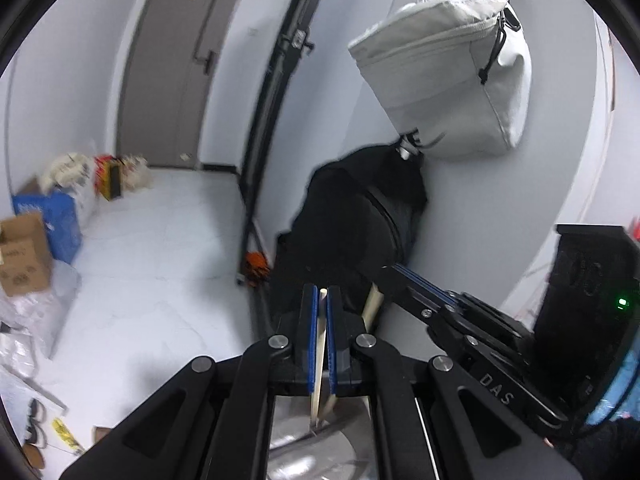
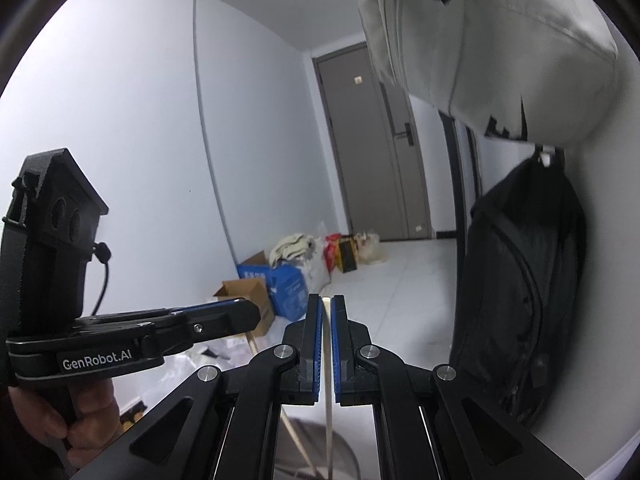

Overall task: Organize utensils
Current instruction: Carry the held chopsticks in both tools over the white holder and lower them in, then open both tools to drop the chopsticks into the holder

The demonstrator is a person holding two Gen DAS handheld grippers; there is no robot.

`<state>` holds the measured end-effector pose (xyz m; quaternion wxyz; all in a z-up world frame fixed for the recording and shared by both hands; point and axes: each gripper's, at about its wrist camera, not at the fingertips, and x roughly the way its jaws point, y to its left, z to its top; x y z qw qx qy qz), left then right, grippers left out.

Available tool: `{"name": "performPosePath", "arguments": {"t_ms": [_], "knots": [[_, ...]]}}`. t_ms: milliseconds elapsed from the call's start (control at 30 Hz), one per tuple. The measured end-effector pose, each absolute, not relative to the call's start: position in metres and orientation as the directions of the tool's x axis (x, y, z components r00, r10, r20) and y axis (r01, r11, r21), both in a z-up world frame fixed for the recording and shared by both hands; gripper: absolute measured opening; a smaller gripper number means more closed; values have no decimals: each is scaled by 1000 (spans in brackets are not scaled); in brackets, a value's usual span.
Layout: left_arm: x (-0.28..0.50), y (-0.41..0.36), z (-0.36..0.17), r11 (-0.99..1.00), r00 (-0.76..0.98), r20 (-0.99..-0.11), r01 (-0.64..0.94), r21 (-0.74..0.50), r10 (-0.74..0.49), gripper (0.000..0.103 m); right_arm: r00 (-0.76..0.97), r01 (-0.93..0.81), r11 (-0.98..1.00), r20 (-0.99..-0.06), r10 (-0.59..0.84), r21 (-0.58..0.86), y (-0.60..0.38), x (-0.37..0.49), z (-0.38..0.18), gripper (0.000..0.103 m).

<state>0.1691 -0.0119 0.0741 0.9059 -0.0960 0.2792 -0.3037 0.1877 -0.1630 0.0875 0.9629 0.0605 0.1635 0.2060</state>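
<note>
Left gripper clamps one chopstick, right gripper clamps another chopstick; both lifted. Next: lower into holder, likely.

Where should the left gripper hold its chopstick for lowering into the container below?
Keep the grip near the top end: the left gripper clamps the chopstick upright, its long shaft hanging toward the metal container. Come straight down from above.

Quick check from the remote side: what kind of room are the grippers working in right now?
Probably a home entryway or hallway. A grey door closes the far end, cardboard boxes and bags sit on the white tiled floor, and a grey bag hangs on the wall above a black backpack.
</note>
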Motion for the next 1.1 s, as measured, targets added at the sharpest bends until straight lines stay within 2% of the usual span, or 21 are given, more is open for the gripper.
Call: {"name": "performPosePath", "arguments": {"t_ms": [100,133,167,200,300,433,533,567,700,833,1100], "knots": [[174,-12,68,768,599,-480,507,-392,-641,2,838,-390,890,-310,450,238,-168,187,82,8],[176,-12,66,772,588,-501,497,-396,-635,11,834,-387,887,-315,453,251,-170,186,81,13],[177,-12,64,773,580,-512,493,-399,-634,23,831,-383,884,-317,457,269,-173,184,81,28],[176,-12,64,773,575,-517,492,-402,-635,27,829,-383,877,-312,464,289,-177,181,81,33],[171,-10,67,785,590,-518,483,-389,-620,28,836,-358,876,-308,455,322,-188,169,84,35],[159,-3,74,803,614,-518,450,-391,-596,30,846,-311,871,-306,436,381,-208,152,84,49],[148,4,73,821,641,-514,421,-387,-571,39,853,-285,869,-307,423,405,-218,140,83,53],[142,5,74,828,653,-511,411,-381,-559,41,852,-277,871,-314,418,406,-219,134,82,58],[131,11,69,868,691,-528,351,-351,-493,50,847,-271,878,-336,412,395,-217,119,80,62],[116,22,61,892,720,-535,288,-348,-441,58,838,-281,880,-349,419,383,-209,98,76,71],[87,41,41,922,738,-565,209,-327,-368,60,798,-290,882,-415,437,372,-185,66,56,82]]}}
